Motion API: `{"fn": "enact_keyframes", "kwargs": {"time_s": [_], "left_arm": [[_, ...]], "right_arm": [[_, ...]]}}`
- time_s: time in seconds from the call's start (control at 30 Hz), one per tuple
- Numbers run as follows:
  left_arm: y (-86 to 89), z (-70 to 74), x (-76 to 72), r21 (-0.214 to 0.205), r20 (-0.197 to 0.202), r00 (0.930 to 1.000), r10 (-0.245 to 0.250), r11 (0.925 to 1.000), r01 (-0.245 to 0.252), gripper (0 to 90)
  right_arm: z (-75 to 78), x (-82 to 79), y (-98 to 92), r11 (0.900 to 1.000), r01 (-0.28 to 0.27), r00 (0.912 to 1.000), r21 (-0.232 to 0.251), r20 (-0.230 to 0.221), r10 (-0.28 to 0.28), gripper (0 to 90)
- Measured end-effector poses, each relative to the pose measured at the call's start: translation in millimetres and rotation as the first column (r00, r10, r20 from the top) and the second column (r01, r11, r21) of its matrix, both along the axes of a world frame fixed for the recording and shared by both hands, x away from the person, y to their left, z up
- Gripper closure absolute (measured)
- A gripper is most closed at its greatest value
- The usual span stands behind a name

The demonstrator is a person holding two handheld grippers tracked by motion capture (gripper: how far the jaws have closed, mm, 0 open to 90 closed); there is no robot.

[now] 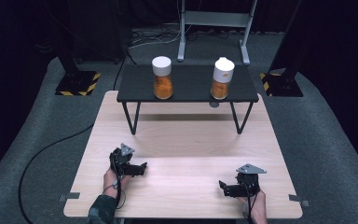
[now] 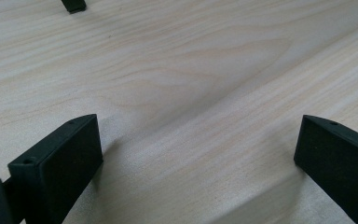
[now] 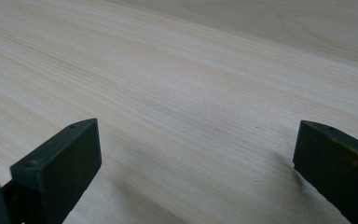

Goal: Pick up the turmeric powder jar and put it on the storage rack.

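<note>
left gripper (image 1: 142,167) wide, near left | right gripper (image 1: 223,186) wide, near right | jars (image 1: 162,77) far, on shelf (image 1: 191,86), well apart

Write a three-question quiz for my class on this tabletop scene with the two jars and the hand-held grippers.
1. True or false: both jars stand on the black shelf.
2. Which jar has the domed cap? A) left jar B) right jar
3. In a word, how do the jaws of the left hand-held gripper and the right hand-held gripper stand?

Key: 1 true. 2 B. 3 open, with bare wooden table between them.
</note>
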State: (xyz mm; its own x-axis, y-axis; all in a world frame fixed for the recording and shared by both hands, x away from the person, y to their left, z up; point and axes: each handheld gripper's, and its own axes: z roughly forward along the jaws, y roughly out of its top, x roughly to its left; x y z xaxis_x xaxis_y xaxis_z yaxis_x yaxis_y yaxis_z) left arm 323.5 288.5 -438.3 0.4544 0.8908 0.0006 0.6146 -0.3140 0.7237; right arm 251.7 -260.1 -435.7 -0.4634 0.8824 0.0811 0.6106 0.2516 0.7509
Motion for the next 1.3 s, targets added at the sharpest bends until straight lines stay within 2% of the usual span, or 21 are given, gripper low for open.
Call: {"fn": "enact_keyframes", "kwargs": {"time_s": [0.07, 0.27, 0.57, 1.3], "left_arm": [[0.0, 0.0, 0.0, 0.0, 0.0, 1.0, 0.0, 1.0, 0.0, 0.3], [0.0, 0.1, 0.0, 0.001, 0.0, 1.0, -0.001, 1.0, 0.001, 0.4], [-0.1, 0.1, 0.1, 0.0, -0.001, 1.0, 0.0, 1.0, 0.0, 0.3], [-0.1, 0.0, 0.1, 0.0, 0.0, 1.0, 0.0, 1.0, 0.0, 0.4]], "right_arm": [[-2.9, -3.8, -0.6, 0.9999, 0.008, 0.9997, 0.007, 0.022, -0.008, 0.0], [-6.5, -8.9, -1.8, 0.9993, 0.029, 0.9986, 0.023, 0.044, -0.03, 0.0], [-6.6, -11.0, 2.1, 0.9981, 0.059, 0.9969, 0.013, 0.052, -0.06, 0.1], [-5.8, -9.7, 3.6, 0.9983, 0.059, 0.9971, 0.003, 0.047, -0.059, 0.3]]}}
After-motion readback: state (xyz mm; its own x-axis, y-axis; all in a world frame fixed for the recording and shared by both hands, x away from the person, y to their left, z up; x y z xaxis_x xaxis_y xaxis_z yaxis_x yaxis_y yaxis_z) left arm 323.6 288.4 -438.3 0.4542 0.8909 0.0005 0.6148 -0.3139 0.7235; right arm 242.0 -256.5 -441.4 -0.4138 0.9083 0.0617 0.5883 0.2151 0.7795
